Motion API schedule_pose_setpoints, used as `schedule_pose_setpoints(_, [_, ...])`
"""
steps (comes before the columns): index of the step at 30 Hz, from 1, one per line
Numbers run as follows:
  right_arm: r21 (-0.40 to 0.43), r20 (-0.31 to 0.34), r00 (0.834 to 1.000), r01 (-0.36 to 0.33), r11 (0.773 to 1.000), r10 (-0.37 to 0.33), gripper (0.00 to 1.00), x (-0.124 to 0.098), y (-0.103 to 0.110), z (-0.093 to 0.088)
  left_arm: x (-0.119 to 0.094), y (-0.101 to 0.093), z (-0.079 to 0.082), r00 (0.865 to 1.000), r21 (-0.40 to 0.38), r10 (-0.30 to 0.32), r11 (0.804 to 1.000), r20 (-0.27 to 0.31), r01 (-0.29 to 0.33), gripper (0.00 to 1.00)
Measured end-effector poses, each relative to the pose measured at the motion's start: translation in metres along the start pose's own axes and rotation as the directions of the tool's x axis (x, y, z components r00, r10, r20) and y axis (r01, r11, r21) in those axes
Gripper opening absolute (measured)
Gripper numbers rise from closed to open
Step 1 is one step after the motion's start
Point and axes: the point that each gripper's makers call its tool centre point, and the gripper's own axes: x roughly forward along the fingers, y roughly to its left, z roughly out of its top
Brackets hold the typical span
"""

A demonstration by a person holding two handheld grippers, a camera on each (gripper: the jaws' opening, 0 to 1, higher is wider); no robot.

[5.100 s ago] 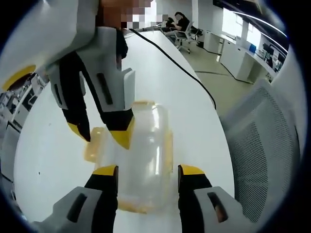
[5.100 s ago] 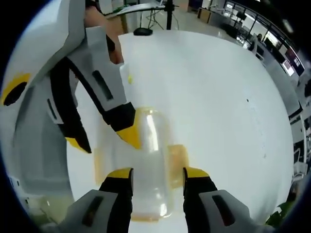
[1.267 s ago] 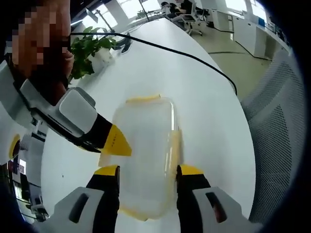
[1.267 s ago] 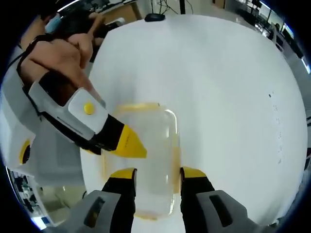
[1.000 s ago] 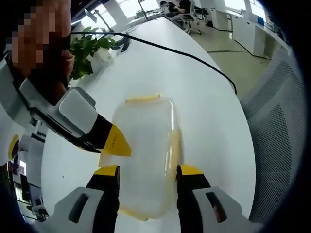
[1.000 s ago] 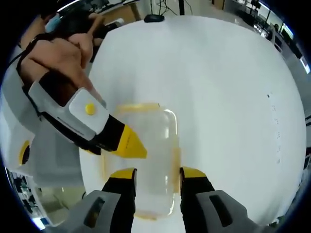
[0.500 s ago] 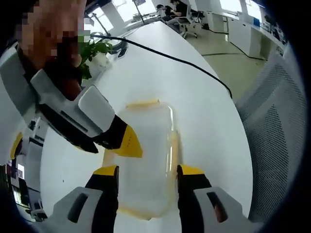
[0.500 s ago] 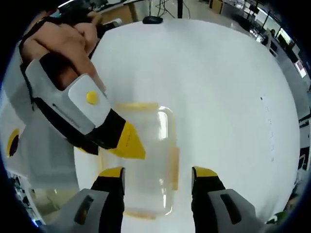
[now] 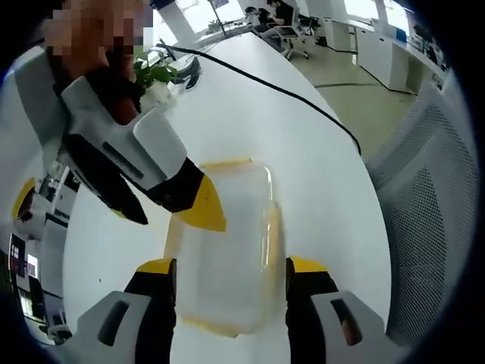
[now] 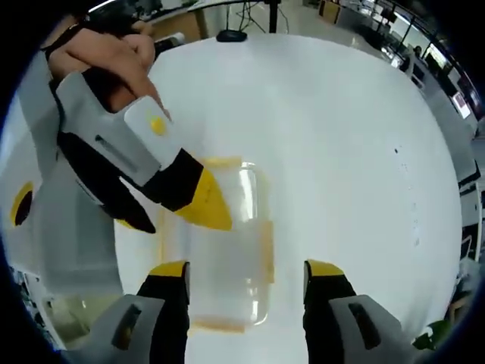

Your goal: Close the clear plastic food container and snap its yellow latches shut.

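Note:
The clear plastic container (image 9: 227, 250) lies flat on the white table, its lid on and yellow latches (image 9: 271, 231) along its edges. My left gripper (image 9: 231, 267) is open, one jaw on each side of the container's near end. In the right gripper view the container (image 10: 227, 265) lies between the jaws of my open right gripper (image 10: 247, 270). A yellow side latch (image 10: 266, 250) hugs its right wall. Each gripper also enters the other's view from the upper left: the right gripper (image 9: 170, 216) and the left gripper (image 10: 176, 216), yellow tips over the container's far-left corner.
A black cable (image 9: 265, 80) runs across the table (image 9: 318, 167) beyond the container. A potted plant (image 9: 151, 74) stands at the far end and a grey mesh chair (image 9: 428, 212) is at the right. A person's hand (image 10: 106, 49) holds the left gripper. A black round base (image 10: 231, 34) sits far off.
Both grippers' jaws have spread a little wider around the container. The opposite gripper's yellow tip has come further in over the container's far-left corner in each view.

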Motion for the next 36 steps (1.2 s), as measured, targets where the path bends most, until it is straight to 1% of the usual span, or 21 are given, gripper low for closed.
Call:
schedule_pose_setpoints(2, [0.005,0.005,1.0,-0.008,1.0,0.008,0.61,-0.001,0.002,-0.001,-0.001,0.001,0.0,1.0,0.003,0.004,1.0,0.002,-0.004,0.6])
schedule_pose_setpoints(5, [0.009,0.004,1.0,-0.001,1.0,0.001,0.62,-0.002,0.002,-0.004,-0.002,0.0,0.001,1.0,0.005,-0.002,1.0,0.002,0.002,0.61])
schedule_pose_setpoints(11, [0.015,0.007,1.0,0.008,1.0,-0.008,0.63,-0.004,0.004,-0.008,-0.004,0.002,-0.001,1.0,0.013,-0.005,1.0,-0.015,0.005,0.64])
schedule_pose_setpoints(14, [0.015,0.009,1.0,0.016,1.0,-0.016,0.66,-0.005,0.005,-0.01,-0.005,0.003,0.0,1.0,0.016,-0.007,1.0,-0.016,0.007,0.67])
schedule_pose_setpoints(18, [0.017,0.022,1.0,0.011,1.0,-0.012,0.67,-0.007,0.01,-0.01,-0.007,0.003,0.0,0.999,0.029,-0.013,0.999,-0.029,0.013,0.67])
schedule_pose_setpoints(23, [0.018,0.029,0.999,0.017,1.0,-0.017,0.68,-0.009,0.012,-0.015,-0.008,0.004,0.001,0.999,0.035,-0.016,0.999,-0.031,0.017,0.69])
schedule_pose_setpoints(27, [0.023,0.03,0.999,0.02,1.0,-0.021,0.69,-0.01,0.015,-0.018,-0.009,0.004,-0.003,0.998,0.047,-0.02,0.999,-0.052,0.023,0.72])
schedule_pose_setpoints(36, [0.02,0.049,0.998,0.036,0.999,-0.037,0.72,-0.012,0.019,-0.02,-0.01,0.007,-0.007,0.998,0.062,-0.023,0.998,-0.06,0.027,0.75])
